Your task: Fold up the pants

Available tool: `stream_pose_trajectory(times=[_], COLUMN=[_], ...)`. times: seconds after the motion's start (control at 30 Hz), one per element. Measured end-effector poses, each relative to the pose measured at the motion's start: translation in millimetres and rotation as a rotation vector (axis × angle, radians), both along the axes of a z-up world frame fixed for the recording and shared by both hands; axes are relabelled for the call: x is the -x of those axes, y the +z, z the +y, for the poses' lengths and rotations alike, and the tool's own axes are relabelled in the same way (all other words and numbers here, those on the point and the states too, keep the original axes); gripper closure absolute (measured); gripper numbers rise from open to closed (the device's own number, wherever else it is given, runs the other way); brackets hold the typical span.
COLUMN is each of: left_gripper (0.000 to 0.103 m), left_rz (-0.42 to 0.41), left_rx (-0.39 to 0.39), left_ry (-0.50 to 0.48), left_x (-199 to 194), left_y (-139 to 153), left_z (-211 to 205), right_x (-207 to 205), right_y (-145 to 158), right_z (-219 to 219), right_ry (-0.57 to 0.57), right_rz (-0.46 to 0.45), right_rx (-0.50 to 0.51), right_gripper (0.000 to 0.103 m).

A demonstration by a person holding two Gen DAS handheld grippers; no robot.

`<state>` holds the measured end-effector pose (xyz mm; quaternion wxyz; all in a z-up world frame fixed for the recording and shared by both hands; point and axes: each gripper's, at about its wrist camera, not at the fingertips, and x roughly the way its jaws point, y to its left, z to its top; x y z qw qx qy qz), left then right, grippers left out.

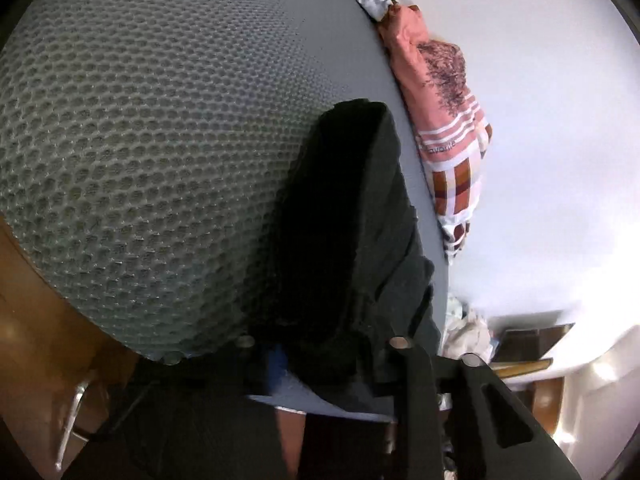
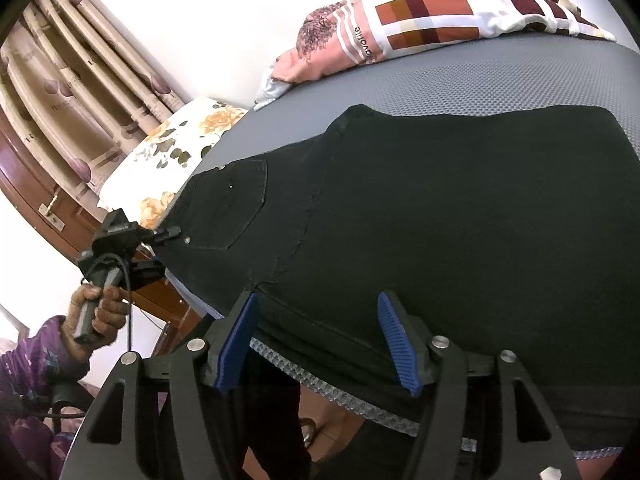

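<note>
The black pants lie on the grey mesh mattress, back pocket up, waist at the near edge. My right gripper is open, its blue pads on either side of the waistband at the edge. My left gripper shows in the right wrist view, shut on the waistband corner at the left. In the left wrist view the pants hang bunched in front of the left gripper, whose jaws are mostly hidden by cloth.
A patterned pink and checked pillow lies at the far side by the white wall. A floral pillow lies at the left end. Curtains and a wooden frame stand beyond. Mattress mesh fills the left wrist view.
</note>
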<state>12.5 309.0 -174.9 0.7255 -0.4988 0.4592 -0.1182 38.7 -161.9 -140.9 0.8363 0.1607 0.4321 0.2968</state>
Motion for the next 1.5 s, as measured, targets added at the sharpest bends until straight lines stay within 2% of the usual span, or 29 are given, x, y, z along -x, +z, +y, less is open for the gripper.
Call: stream_pose_trajectory(times=[0.13,0.23,0.4,0.63,0.73,0.93,1.03,1.2,1.33,1.4,1.5], left_gripper=[0.075,0.075,0.075,0.075,0.075,0.075,0.075,0.075,0.075,0.075,0.075], left_rz=[0.000,-0.004,-0.088,-0.175,-0.214,-0.301,-0.364,-0.429,-0.405,-0.381,-0.335], left_rx=[-0.068,-0.083,-0.193,-0.279,-0.289,-0.285,-0.280,-0.207,-0.131,-0.094,-0.080], left_ry=[-0.014,-0.020,-0.064,-0.092,-0.108,-0.170,-0.254,-0.416,-0.532,-0.580,-0.652], left_x=[-1,-4,-21,-28,-29,-34,-39,-53,-70,-77,-87], left_y=[10,19,57,98,117,153,174,191,177,161,133], left_z=[-5,-7,-30,-56,-72,-116,-161,-242,-308,-337,-375], right_x=[0,-1,-2,-3,-4,-11,-9,1,12,14,14], right_y=[0,-1,-2,-3,-4,2,16,27,18,11,4], right_z=[-1,-2,-3,-6,-8,-34,-61,-113,-139,-145,-149], right_ry=[-0.002,-0.003,-0.003,-0.004,-0.007,-0.066,-0.103,-0.162,-0.192,-0.189,-0.176], right_rz=[0.004,0.004,0.004,0.007,0.013,0.072,0.053,0.039,0.055,0.076,0.084], right_rx=[-0.009,-0.012,-0.017,-0.036,-0.051,-0.095,-0.102,-0.137,-0.176,-0.205,-0.212], right_gripper=[0.044,0.045,0.045,0.044,0.044,0.043,0.042,0.041,0.041,0.041,0.041])
